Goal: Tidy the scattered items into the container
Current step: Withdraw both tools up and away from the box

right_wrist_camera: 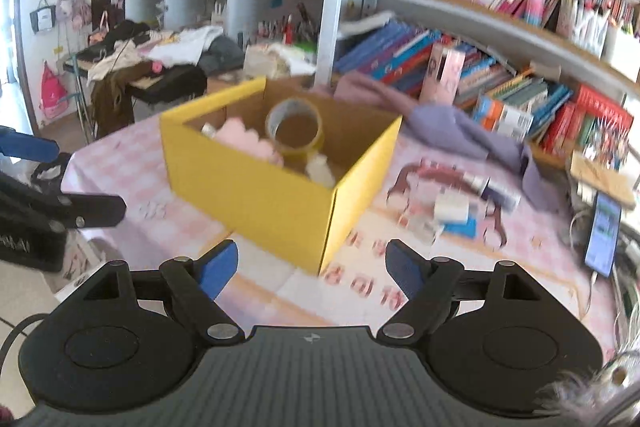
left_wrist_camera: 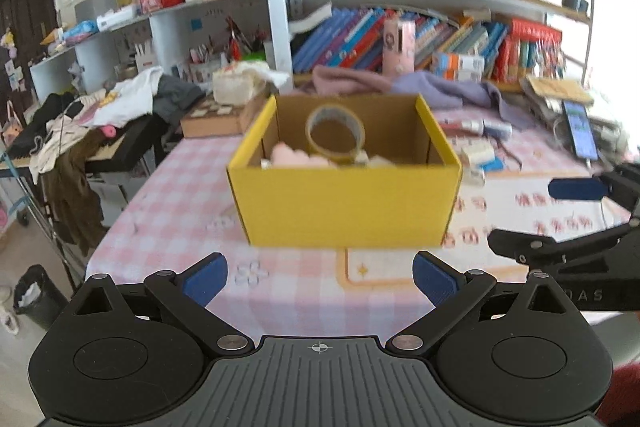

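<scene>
A yellow cardboard box (left_wrist_camera: 344, 207) stands open on the pink checked tablecloth (left_wrist_camera: 168, 227); it also shows in the right wrist view (right_wrist_camera: 256, 195). Inside it a roll of clear tape (left_wrist_camera: 335, 135) stands on edge beside a pink fluffy item (left_wrist_camera: 294, 157) and small white things. My left gripper (left_wrist_camera: 320, 277) is open and empty, a little in front of the box. My right gripper (right_wrist_camera: 312, 265) is open and empty, near the box's front right corner. Small items remain on the cloth right of the box: a white charger (right_wrist_camera: 451, 207), a blue flat piece (right_wrist_camera: 460, 227) and tubes (right_wrist_camera: 492, 187).
A purple cloth (right_wrist_camera: 460, 131) and a pink one (left_wrist_camera: 344, 81) lie behind the box. A phone (right_wrist_camera: 602, 233) with cables lies at the table's right edge. Bookshelves (right_wrist_camera: 480, 27) rise behind. A clothes-covered side table (left_wrist_camera: 80, 131) and a bin (left_wrist_camera: 34, 295) stand to the left.
</scene>
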`<move>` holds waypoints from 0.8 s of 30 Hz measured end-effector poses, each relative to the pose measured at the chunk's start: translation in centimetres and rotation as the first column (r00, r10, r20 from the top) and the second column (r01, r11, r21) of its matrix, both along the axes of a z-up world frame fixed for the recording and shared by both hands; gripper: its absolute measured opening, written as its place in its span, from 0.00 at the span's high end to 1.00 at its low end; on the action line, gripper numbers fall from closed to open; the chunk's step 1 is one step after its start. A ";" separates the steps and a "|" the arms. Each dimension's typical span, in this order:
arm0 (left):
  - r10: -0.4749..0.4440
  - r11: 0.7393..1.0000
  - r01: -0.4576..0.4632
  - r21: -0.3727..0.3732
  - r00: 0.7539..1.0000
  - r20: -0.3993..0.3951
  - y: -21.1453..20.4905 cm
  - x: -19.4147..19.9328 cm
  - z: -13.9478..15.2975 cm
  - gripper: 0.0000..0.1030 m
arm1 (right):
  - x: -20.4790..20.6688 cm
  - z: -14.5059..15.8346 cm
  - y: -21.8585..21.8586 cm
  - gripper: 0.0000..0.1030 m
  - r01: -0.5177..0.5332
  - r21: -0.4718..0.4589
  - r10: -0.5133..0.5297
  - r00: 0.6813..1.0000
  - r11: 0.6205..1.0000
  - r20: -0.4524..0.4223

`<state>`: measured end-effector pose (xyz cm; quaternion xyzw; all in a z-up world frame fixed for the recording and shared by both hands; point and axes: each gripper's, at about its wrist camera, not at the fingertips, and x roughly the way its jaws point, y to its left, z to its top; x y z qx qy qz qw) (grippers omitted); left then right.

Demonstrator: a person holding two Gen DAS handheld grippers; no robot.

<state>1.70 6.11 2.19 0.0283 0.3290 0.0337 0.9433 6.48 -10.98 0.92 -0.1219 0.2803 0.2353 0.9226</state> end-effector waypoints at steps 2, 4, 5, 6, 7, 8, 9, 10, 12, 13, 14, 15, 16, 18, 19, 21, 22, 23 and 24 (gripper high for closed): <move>-0.006 1.000 0.006 0.004 1.000 -0.025 -0.3 -0.6 -0.8 0.03 | -0.6 -0.4 0.3 0.20 -0.014 -0.016 0.014 1.000 1.000 -0.016; -0.012 1.000 0.012 -0.002 0.999 -0.043 -0.6 -1.1 -1.3 0.03 | -1.2 -0.8 0.6 0.19 -0.027 -0.037 0.026 0.999 0.999 -0.022; -0.017 1.000 0.017 -0.006 0.999 -0.051 -0.7 -1.3 -1.5 0.03 | -1.4 -0.8 0.7 0.19 -0.030 -0.041 0.029 0.999 0.999 -0.025; -0.022 1.000 0.022 -0.008 0.998 -0.055 -0.7 -1.5 -1.7 0.03 | -1.6 -0.9 0.7 0.19 -0.032 -0.044 0.031 0.999 0.999 -0.028; -0.028 1.000 0.027 -0.007 0.998 -0.059 -0.8 -1.7 -1.7 0.03 | -1.7 -0.9 0.7 0.19 -0.032 -0.046 0.031 0.999 0.998 -0.030; -0.030 1.000 0.030 -0.004 0.998 -0.060 -0.9 -1.8 -1.8 0.03 | -1.8 -0.9 0.7 0.19 -0.031 -0.047 0.030 0.999 0.998 -0.032; -0.032 0.999 0.032 -0.001 0.998 -0.059 -1.0 -2.0 -1.8 0.03 | -2.0 -0.9 0.7 0.19 -0.030 -0.049 0.029 0.999 0.998 -0.034; -0.035 0.999 0.035 -0.004 0.998 -0.057 -1.0 -2.1 -1.8 0.03 | -2.1 -1.0 0.7 0.18 -0.030 -0.052 0.029 0.999 0.998 -0.036; -0.038 0.999 0.038 -0.014 0.997 -0.060 -1.0 -2.3 -2.0 0.03 | -2.4 -1.1 0.6 0.18 -0.030 -0.059 0.028 0.999 0.998 -0.041; -0.039 0.999 0.038 -0.019 0.997 -0.063 -1.0 -2.4 -2.1 0.03 | -2.4 -1.0 0.7 0.18 -0.029 -0.062 0.026 0.999 0.998 -0.043; -0.039 0.999 0.037 -0.023 0.997 -0.065 -1.1 -2.5 -2.2 0.03 | -2.5 -1.0 0.6 0.18 -0.028 -0.065 0.025 0.999 0.998 -0.045; -0.039 0.999 0.037 -0.028 0.997 -0.067 -1.0 -2.5 -2.3 0.03 | -2.6 -1.0 0.6 0.18 -0.025 -0.069 0.022 0.999 0.997 -0.047; -0.039 0.999 0.037 -0.034 0.997 -0.069 -1.0 -2.6 -2.4 0.03 | -2.7 -1.0 0.6 0.17 -0.023 -0.073 0.019 0.999 0.997 -0.049; -0.041 0.998 0.038 -0.045 0.997 -0.070 -1.0 -2.7 -2.5 0.03 | -2.8 -1.1 0.4 0.17 -0.016 -0.080 0.012 0.998 0.997 -0.055; -0.042 0.998 0.038 -0.050 0.997 -0.069 -1.0 -2.7 -2.5 0.03 | -2.9 -1.1 0.3 0.17 -0.014 -0.084 0.009 0.998 0.996 -0.058; -0.043 0.997 0.039 -0.061 0.997 -0.068 -1.1 -2.6 -2.5 0.03 | -3.0 -1.2 0.2 0.17 -0.010 -0.091 0.004 0.998 0.996 -0.064; -0.044 0.997 0.040 -0.066 0.997 -0.069 -1.0 -2.6 -2.5 0.03 | -3.0 -1.2 0.1 0.17 -0.009 -0.094 0.003 0.998 0.996 -0.066; -0.045 0.997 0.040 -0.069 0.997 -0.069 -1.0 -2.6 -2.6 0.03 | -3.0 -1.2 0.1 0.17 -0.009 -0.097 0.002 0.998 0.995 -0.067; -0.044 0.997 0.039 -0.071 0.997 -0.070 -1.0 -2.5 -2.6 0.03 | -3.0 -1.2 0.1 0.17 -0.009 -0.101 0.002 0.998 0.995 -0.067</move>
